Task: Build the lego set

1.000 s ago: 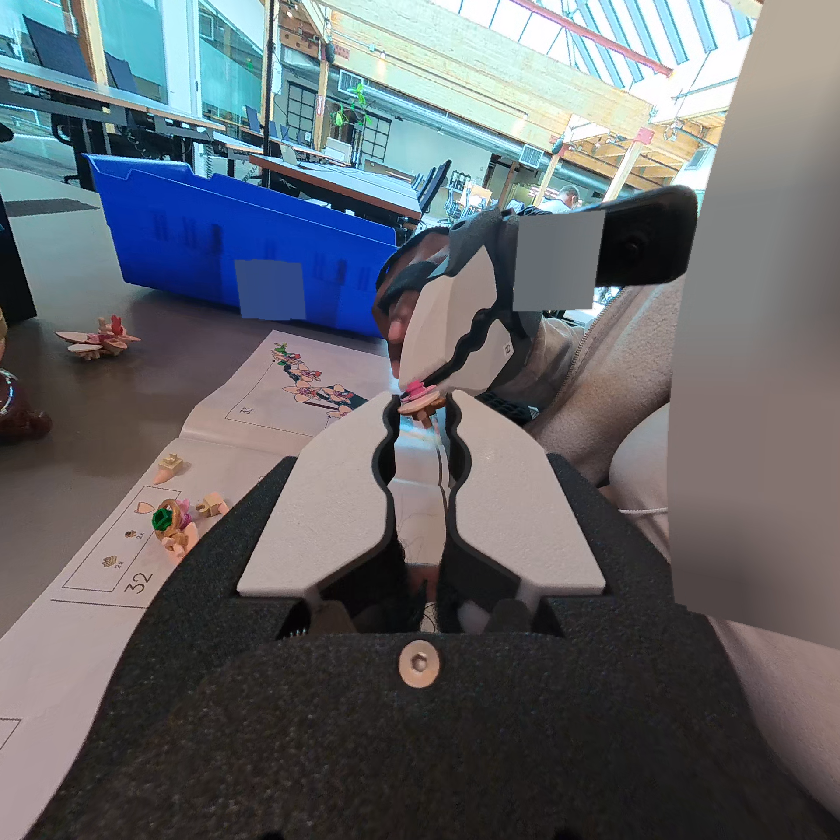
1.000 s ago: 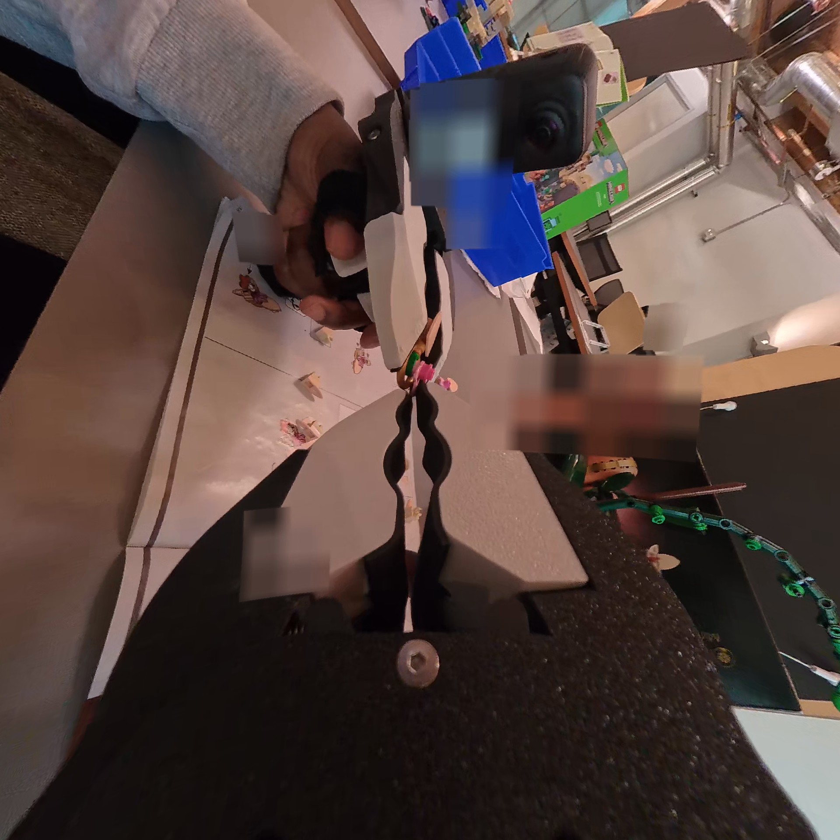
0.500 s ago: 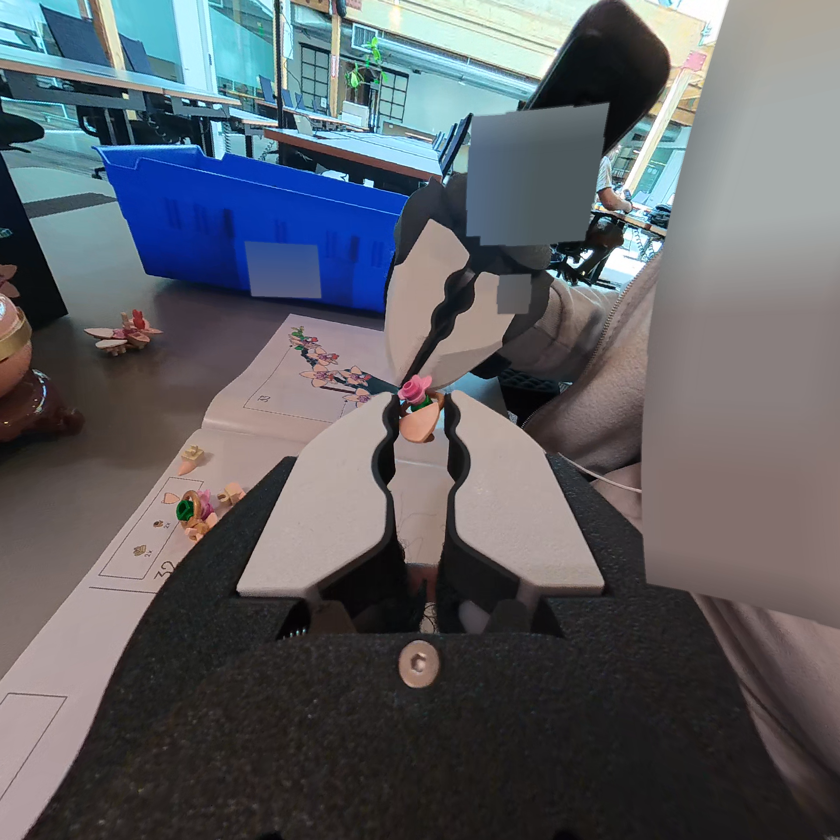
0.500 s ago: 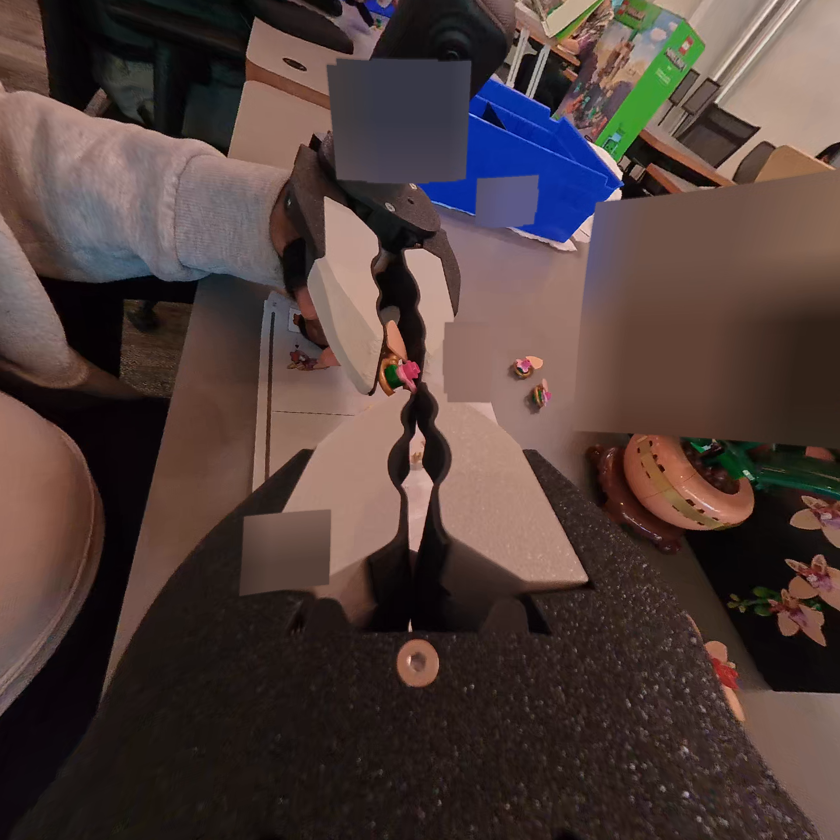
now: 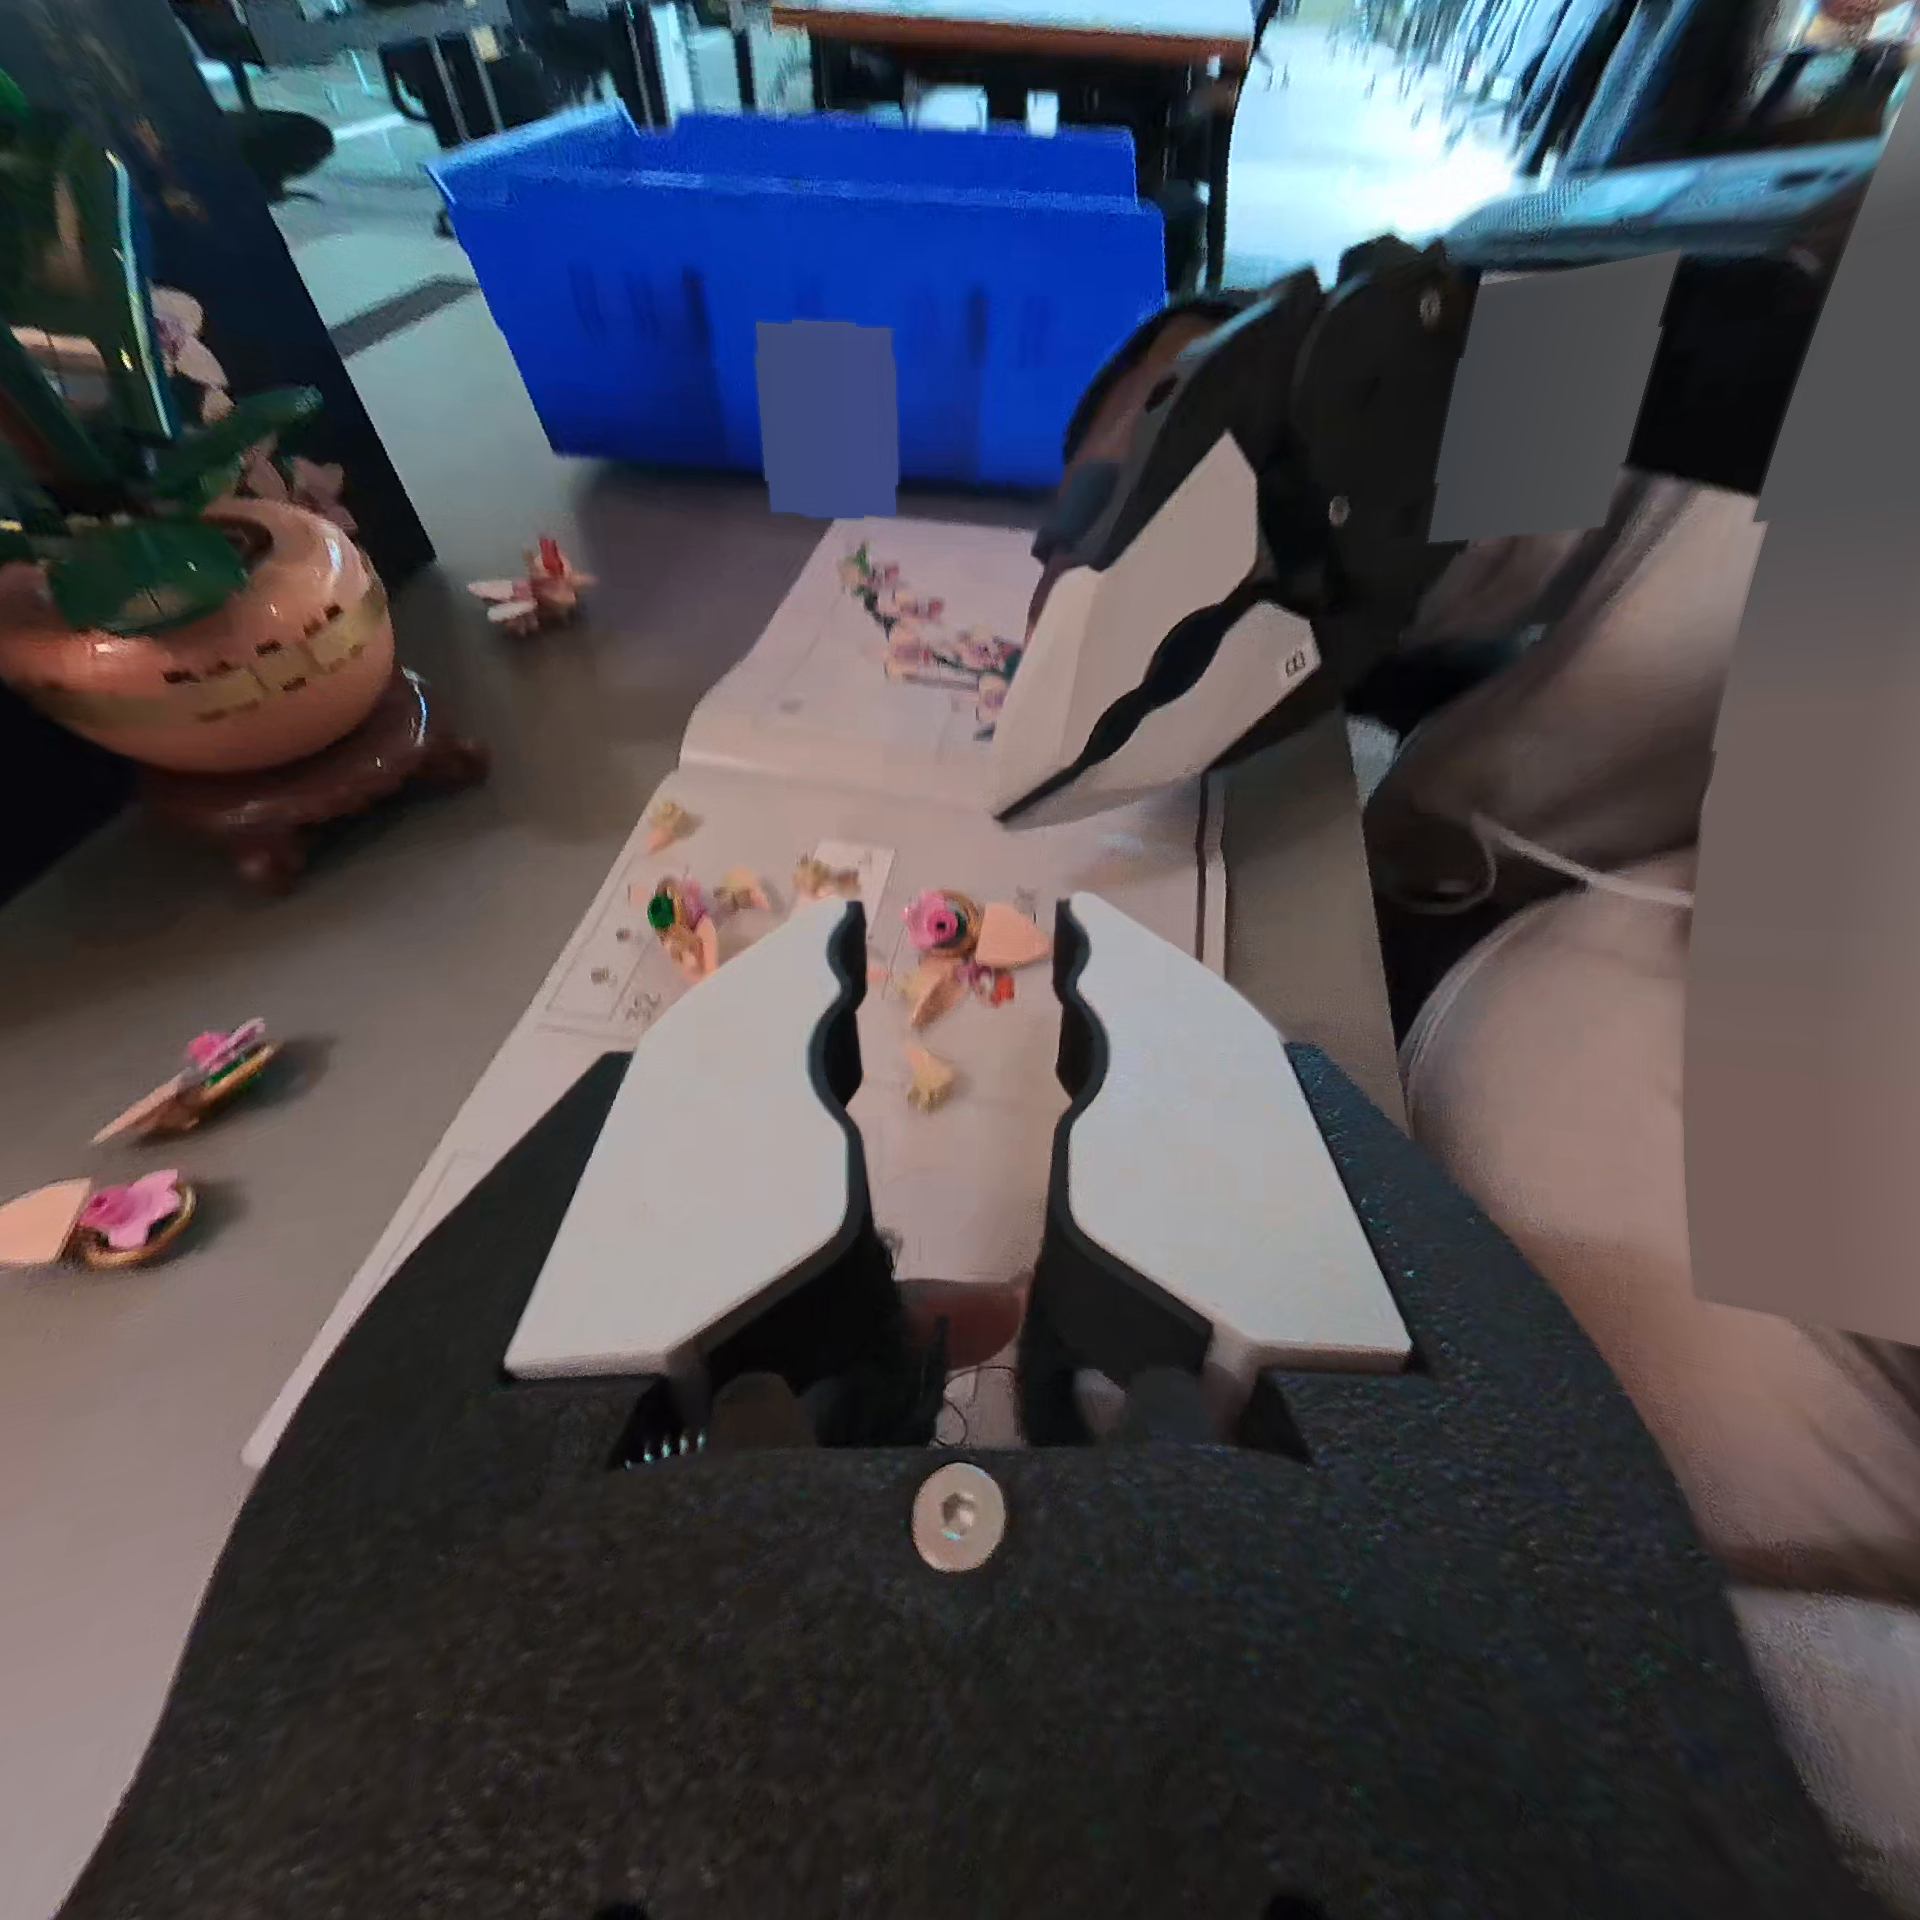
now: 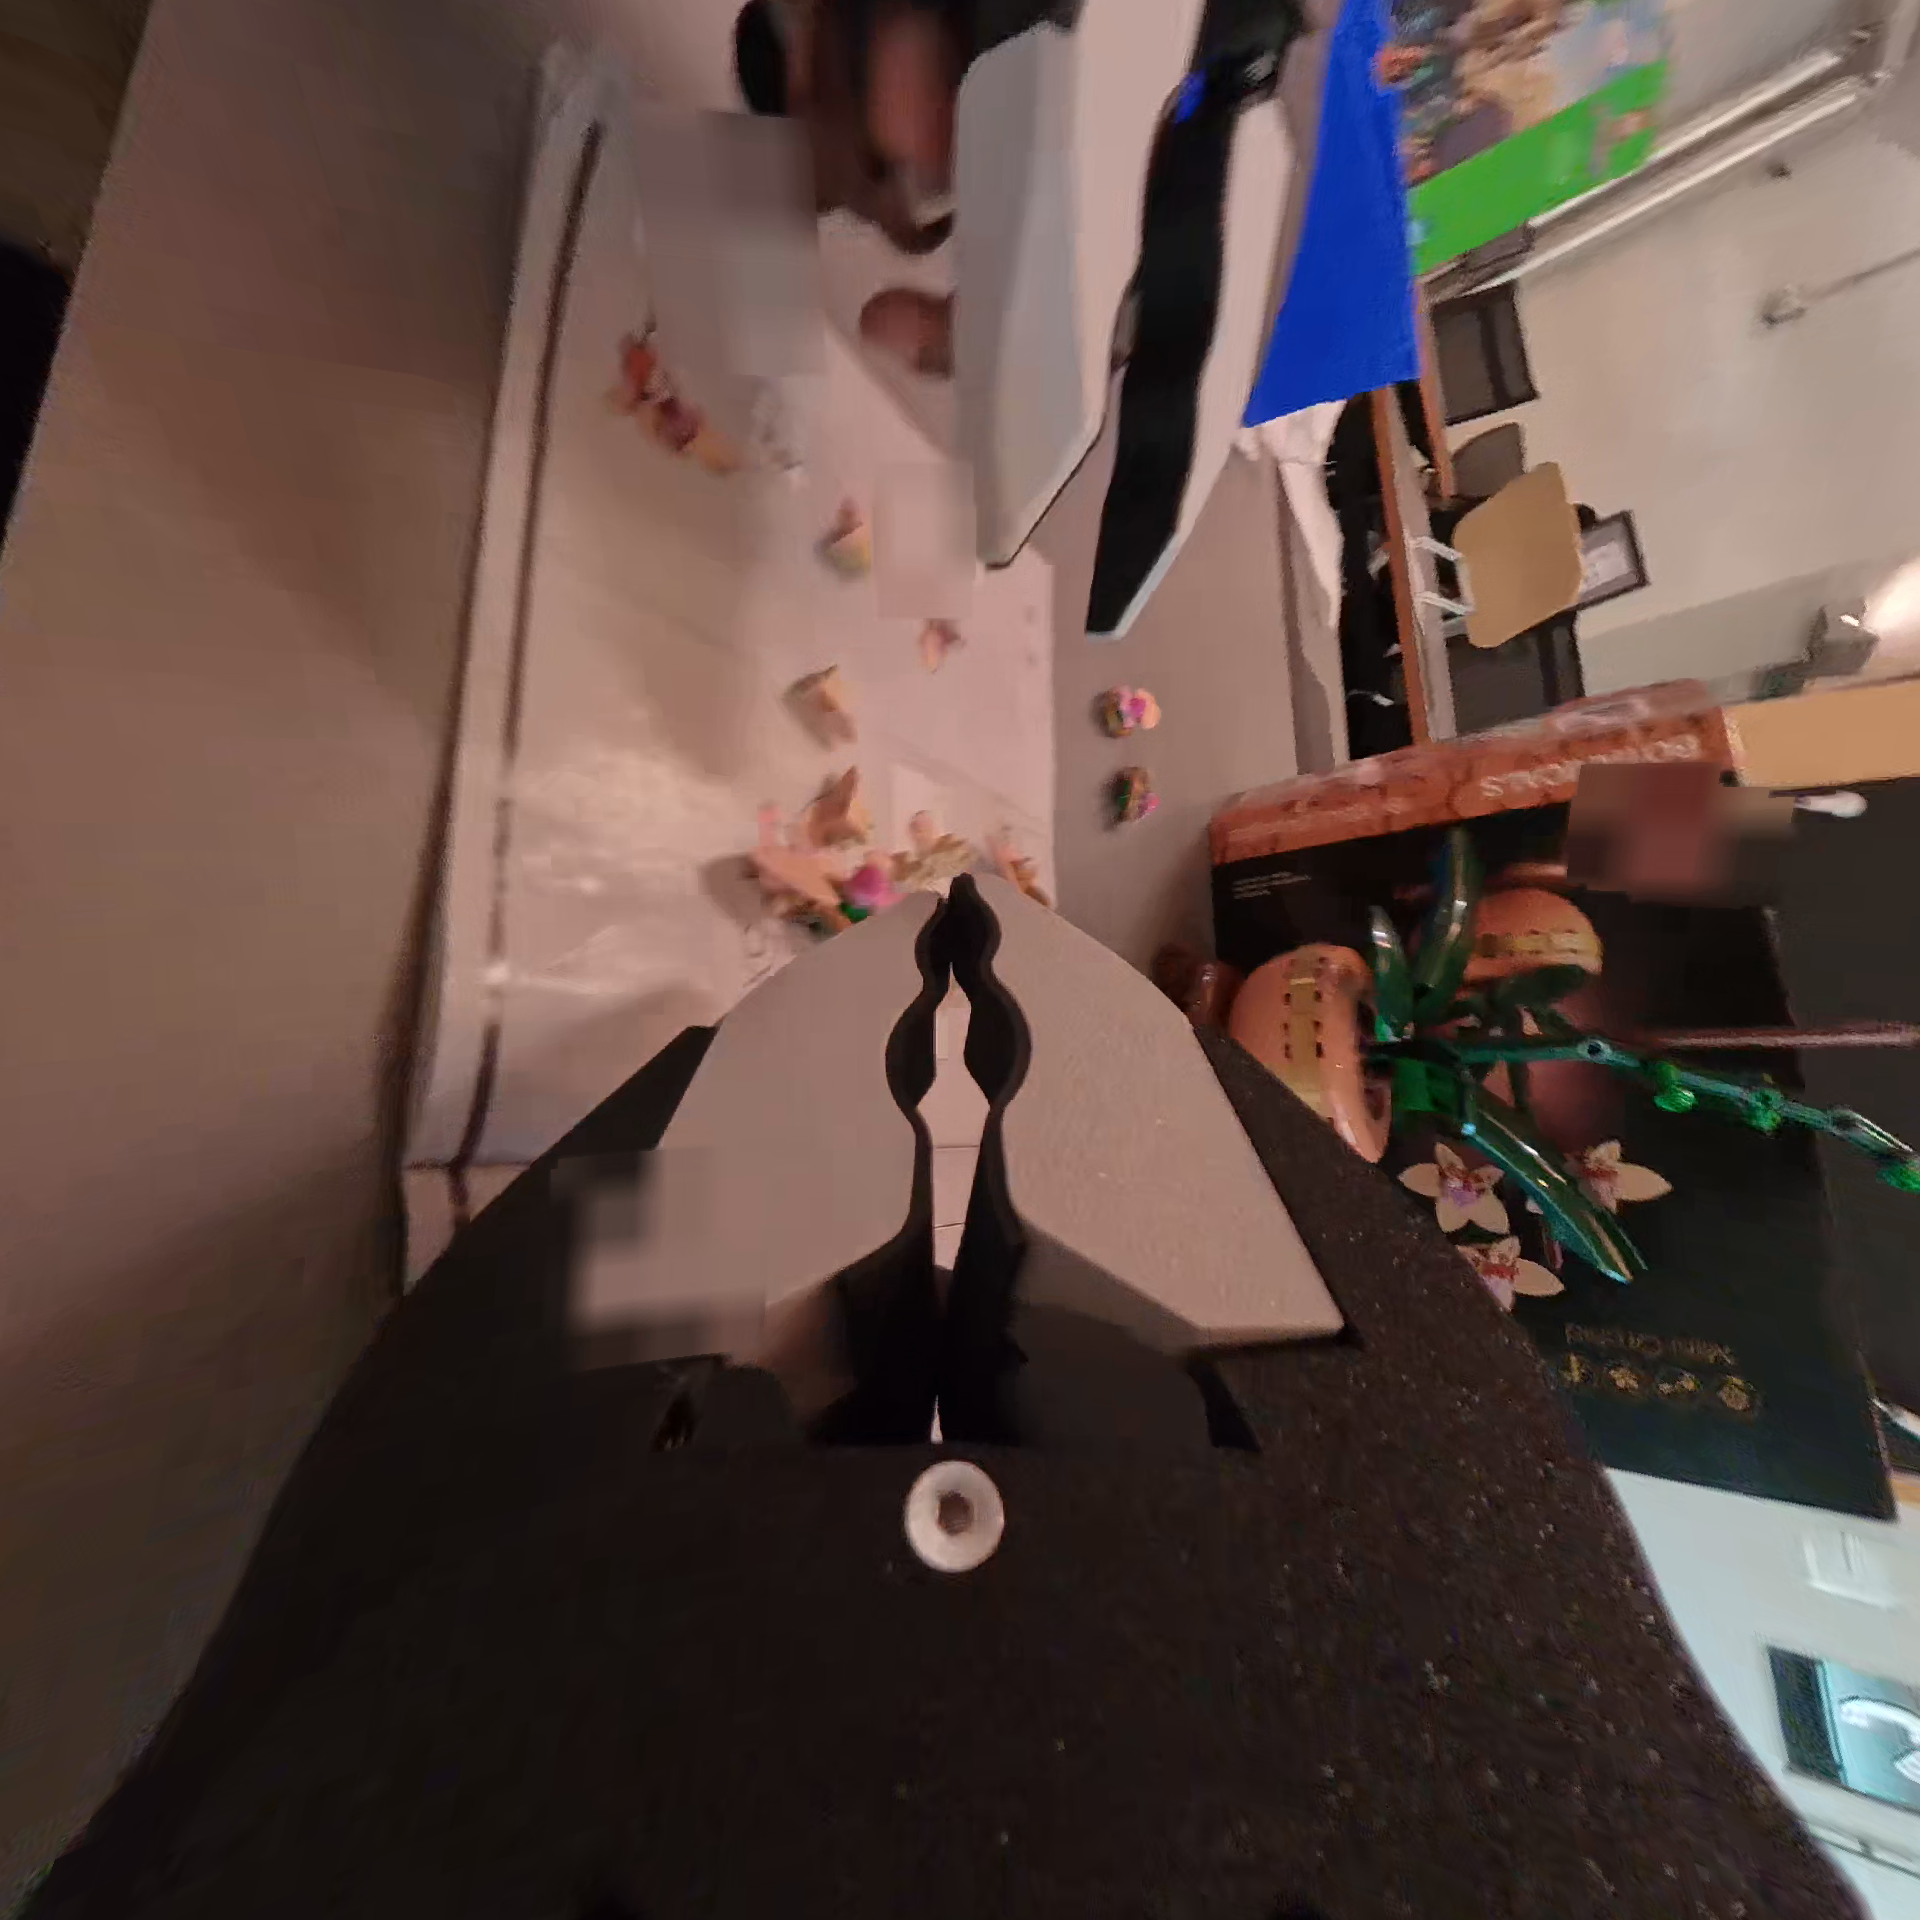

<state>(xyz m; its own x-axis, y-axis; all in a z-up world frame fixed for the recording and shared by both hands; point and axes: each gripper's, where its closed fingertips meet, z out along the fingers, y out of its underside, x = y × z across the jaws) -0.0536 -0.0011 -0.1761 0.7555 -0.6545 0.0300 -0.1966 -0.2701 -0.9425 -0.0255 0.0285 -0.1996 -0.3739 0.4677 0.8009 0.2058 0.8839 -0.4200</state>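
My left gripper (image 5: 958, 909) is open and empty, low over the open instruction booklet (image 5: 935, 675). A small flower piece (image 5: 961, 930), pink and gold with a tan petal, lies on the page between its fingertips. Several loose tan and pink pieces (image 5: 925, 1039) lie around it. My right gripper (image 6: 961, 883) is shut with nothing visible in it; it also shows in the left wrist view (image 5: 1023, 805), raised at the upper right. The flower piece (image 6: 868, 883) sits just left of its tips. The open left gripper (image 6: 1055, 592) shows above.
A pink pot with a green plant (image 5: 208, 665) stands at the left on a brown base. Finished flowers (image 5: 135, 1216) lie on the grey table. A blue bin (image 5: 810, 301) stands behind the booklet. A black box (image 6: 1662, 1299) lies behind the pot (image 6: 1309, 1029). Spacing between my two grippers at the tips: around 5 cm. From either gripper's tips it is about 15 cm to the pot (image 6: 1309, 1029). Seen from the left wrist view (image 5: 320, 633) as well.
My left gripper has opened and the flower piece it held now lies on the booklet. The two grippers have moved apart and tilted down toward the table.
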